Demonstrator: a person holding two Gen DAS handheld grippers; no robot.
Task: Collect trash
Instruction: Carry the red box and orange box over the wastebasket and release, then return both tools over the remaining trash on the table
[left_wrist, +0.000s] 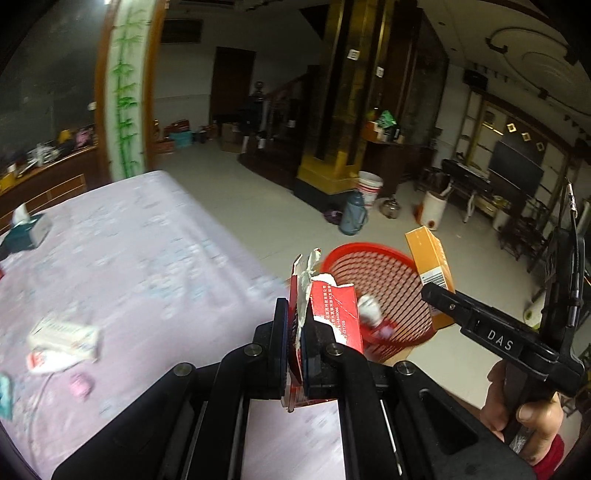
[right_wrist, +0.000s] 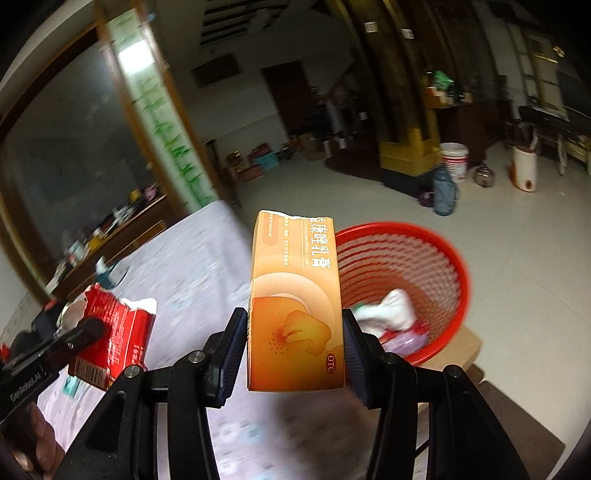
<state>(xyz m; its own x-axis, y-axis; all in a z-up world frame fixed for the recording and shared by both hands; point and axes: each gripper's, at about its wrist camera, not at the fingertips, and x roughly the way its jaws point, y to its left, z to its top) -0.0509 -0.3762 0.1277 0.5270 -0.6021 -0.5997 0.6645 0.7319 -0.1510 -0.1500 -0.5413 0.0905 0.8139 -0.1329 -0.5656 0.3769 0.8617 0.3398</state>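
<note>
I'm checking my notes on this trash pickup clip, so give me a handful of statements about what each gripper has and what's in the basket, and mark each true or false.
1. The left gripper is shut on a torn red cardboard box. True.
2. The right gripper holds a green plastic bottle. False: it is shut on an orange cardboard medicine box.
3. The red plastic mesh basket has nothing in it. False: a crumpled white item and other scraps lie inside.
4. The basket stands on the floral pink cloth. False: it sits beyond the edge of the pink tablecloth.
5. White packets lie on the tablecloth. True.
</note>
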